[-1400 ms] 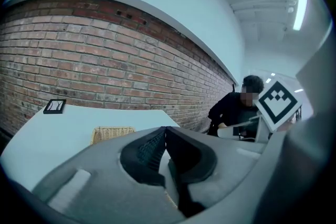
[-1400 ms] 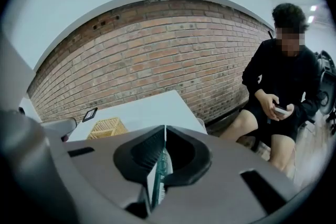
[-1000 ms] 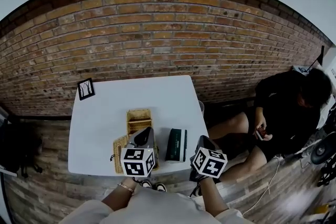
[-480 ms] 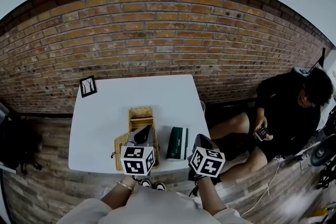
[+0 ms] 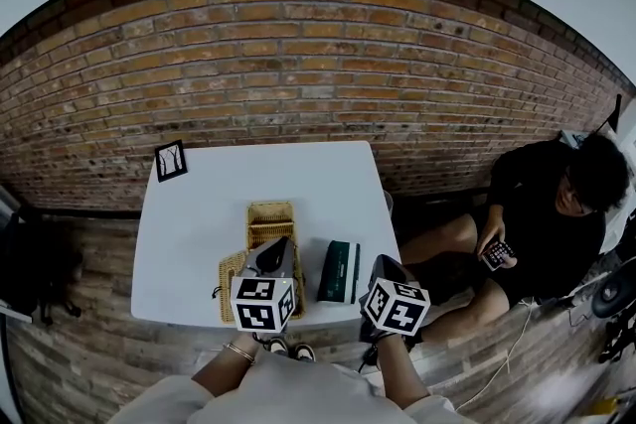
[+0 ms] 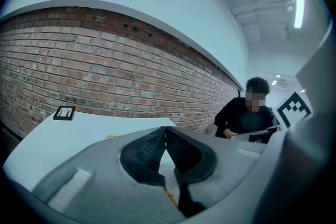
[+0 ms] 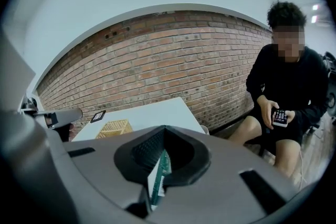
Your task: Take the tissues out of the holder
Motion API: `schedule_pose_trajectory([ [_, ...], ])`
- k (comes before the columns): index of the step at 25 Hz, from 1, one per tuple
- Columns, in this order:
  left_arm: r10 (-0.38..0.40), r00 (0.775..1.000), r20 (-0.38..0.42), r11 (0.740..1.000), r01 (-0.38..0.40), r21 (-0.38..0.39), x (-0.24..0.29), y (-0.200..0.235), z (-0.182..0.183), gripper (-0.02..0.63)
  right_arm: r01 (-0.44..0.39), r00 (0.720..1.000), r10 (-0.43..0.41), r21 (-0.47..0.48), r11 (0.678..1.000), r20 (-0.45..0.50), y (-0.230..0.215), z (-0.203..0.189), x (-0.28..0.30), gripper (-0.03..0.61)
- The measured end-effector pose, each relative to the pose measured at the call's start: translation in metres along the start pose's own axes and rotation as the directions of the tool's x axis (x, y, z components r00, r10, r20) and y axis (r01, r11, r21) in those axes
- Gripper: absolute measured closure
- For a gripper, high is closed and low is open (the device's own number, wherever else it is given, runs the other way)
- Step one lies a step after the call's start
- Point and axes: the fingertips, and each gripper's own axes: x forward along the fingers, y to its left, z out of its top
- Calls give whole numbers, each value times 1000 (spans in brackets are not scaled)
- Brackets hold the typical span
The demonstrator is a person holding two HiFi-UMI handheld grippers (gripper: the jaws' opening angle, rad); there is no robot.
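Green tissue pack (image 5: 338,271): lay flat on the white table (image 5: 199,204), just right of the wicker holder (image 5: 268,222), already out and unmoved over the last second.
Left gripper (image 5: 279,246): over the holder's near end, jaws together, empty.
Right gripper (image 5: 384,266): right of the holder, past the pack, jaws together, empty, barely shifted.
Judgement: removal looked finished.

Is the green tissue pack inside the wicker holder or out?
Out: the green tissue pack lies on the white table beside the wicker holder.
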Motion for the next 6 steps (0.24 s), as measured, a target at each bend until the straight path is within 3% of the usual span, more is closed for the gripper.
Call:
schedule_pose_trajectory([
  [6,2,1000,-2,1000,-2,3,5,-1,1,606,-10,1000,10,-4,1000,-20,-1,-4,5,574],
])
